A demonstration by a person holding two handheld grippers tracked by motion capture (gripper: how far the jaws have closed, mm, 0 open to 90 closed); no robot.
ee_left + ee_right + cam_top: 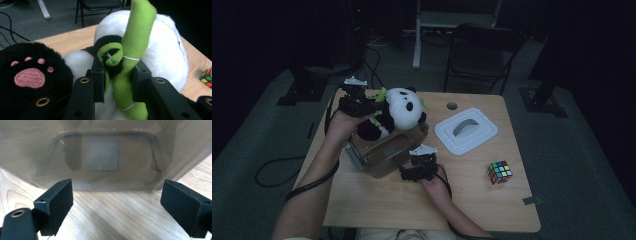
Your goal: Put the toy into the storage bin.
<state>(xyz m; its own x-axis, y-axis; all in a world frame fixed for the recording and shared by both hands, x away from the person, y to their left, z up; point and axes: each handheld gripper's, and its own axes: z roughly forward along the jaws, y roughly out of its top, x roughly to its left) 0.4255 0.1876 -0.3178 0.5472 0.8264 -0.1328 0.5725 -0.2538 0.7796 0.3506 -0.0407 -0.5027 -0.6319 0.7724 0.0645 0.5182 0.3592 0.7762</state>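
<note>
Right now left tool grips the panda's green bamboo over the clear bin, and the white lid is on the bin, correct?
Not quite. The high view shows the white lid lying on the table, right of the clear bin. The left tool does grip the panda's green bamboo over it.

Plush panda [398, 114] blocks clear bin [382, 150] opening; bare tabletop [412, 205] near edge open for passage.

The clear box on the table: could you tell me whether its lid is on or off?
Off. The white lid lies flat on the table to the right of the clear box, apart from it, and the box top is open.
</note>
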